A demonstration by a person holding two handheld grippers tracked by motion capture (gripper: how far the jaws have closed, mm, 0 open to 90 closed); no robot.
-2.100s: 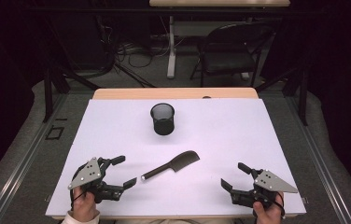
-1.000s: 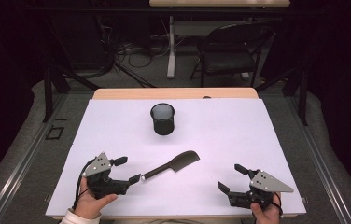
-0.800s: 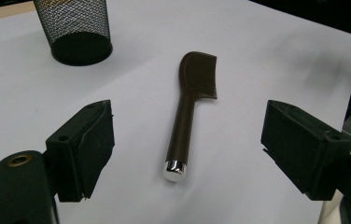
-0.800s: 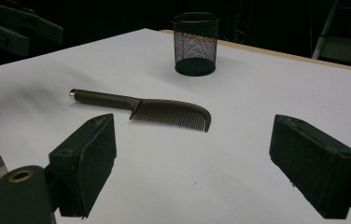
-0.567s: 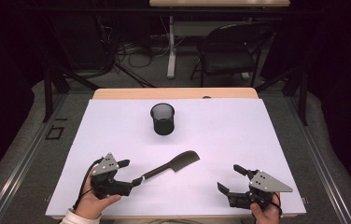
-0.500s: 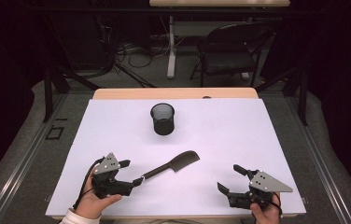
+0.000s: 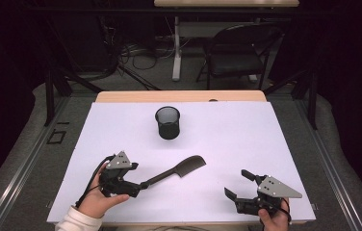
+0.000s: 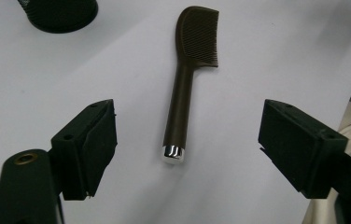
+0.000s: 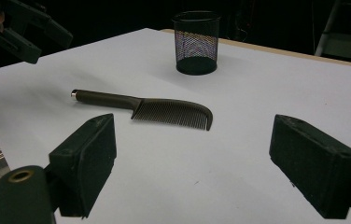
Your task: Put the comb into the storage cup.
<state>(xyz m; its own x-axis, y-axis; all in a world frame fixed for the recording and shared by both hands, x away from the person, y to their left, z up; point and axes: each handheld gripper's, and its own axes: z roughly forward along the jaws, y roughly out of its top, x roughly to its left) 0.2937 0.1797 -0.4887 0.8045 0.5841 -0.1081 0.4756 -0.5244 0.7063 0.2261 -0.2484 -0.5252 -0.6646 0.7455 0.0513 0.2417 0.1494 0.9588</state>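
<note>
High view: comb [image 7: 176, 171] lies flat on white table [image 7: 265, 144], near-left of mesh cup [image 7: 168, 122]. Left gripper [image 7: 133, 185] sits at its handle end; right gripper [image 7: 237, 185] well apart, near-right.

Left gripper view: jaws have just been closing (wide yet), handle tip between them, untouched.

Right gripper view: jaws wide, nothing held; comb beyond.

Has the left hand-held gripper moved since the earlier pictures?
Yes. The left hand-held gripper moved rightward, closing on the dark brown plastic comb that lies flat; its open jaws have just been closing.
</note>
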